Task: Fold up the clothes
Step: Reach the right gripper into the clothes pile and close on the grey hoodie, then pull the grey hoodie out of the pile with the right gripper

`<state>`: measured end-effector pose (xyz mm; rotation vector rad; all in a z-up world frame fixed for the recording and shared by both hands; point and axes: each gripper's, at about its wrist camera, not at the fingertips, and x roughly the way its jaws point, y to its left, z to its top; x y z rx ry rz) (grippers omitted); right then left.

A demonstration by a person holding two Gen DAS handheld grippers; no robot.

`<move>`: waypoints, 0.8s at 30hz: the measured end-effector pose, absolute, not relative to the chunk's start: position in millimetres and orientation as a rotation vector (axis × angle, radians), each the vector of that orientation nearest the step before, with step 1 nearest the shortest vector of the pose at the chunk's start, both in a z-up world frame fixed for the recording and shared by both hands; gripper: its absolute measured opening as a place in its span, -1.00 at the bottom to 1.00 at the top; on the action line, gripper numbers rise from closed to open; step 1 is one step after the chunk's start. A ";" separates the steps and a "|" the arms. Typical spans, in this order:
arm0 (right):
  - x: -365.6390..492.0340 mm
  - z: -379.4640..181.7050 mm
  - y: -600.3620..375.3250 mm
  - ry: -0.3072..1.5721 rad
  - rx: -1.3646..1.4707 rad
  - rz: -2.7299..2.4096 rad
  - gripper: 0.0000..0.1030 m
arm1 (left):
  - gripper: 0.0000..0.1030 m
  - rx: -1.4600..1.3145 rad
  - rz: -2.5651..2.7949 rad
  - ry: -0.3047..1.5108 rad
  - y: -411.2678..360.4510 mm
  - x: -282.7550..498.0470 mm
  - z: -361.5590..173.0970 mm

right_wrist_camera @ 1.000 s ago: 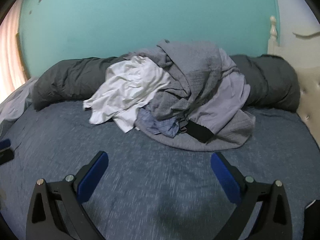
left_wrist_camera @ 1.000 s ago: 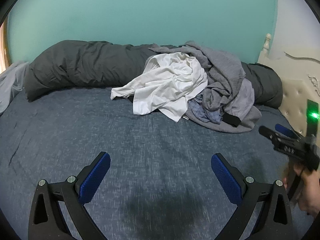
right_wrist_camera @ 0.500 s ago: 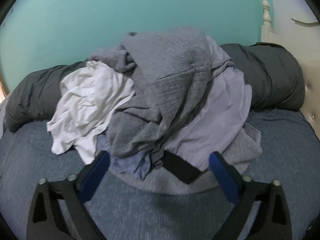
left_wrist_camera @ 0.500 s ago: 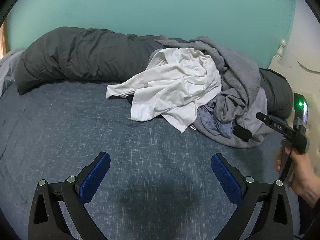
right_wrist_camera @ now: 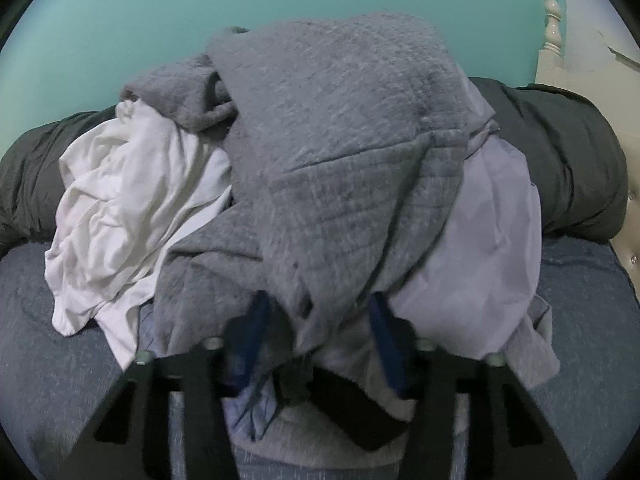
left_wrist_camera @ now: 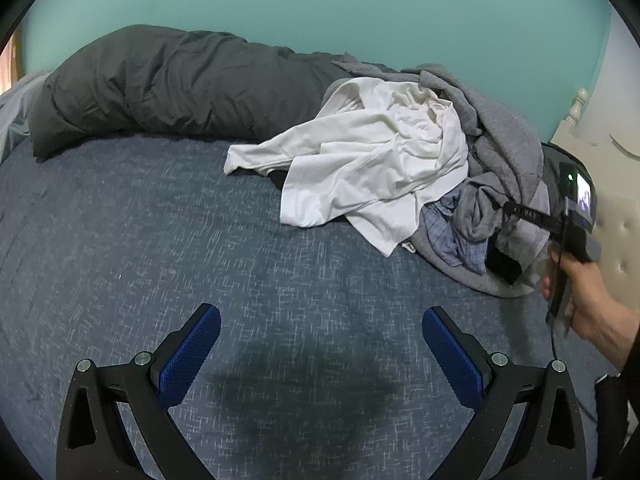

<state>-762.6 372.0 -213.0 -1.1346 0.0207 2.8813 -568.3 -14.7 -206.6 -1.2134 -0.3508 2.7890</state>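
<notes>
While the left claw (left_wrist_camera: 321,354) hangs spread wide over the bare blue bed (left_wrist_camera: 140,240), gripping nothing, the clothes pile (left_wrist_camera: 420,168) lies to its right against a dark duvet (left_wrist_camera: 168,88). Further right, the right claw (right_wrist_camera: 316,328) is closing, its pads on either side of a fold of the grey garment (right_wrist_camera: 340,140) at the pile's front.
</notes>
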 end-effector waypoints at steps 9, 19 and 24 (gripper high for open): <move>-724.0 -180.6 353.7 -0.081 -0.984 3.038 -0.83 | 0.99 -1.179 2.793 -0.353 -23.1 -537.0 -209.7; -625.3 -141.5 332.0 -0.040 -0.908 3.229 -0.86 | 0.99 -1.156 2.814 -0.384 -31.2 -467.7 -193.4; -562.6 -124.4 310.0 0.074 -0.913 3.325 -0.86 | 0.99 -1.123 2.823 -0.390 -36.0 -426.5 -186.1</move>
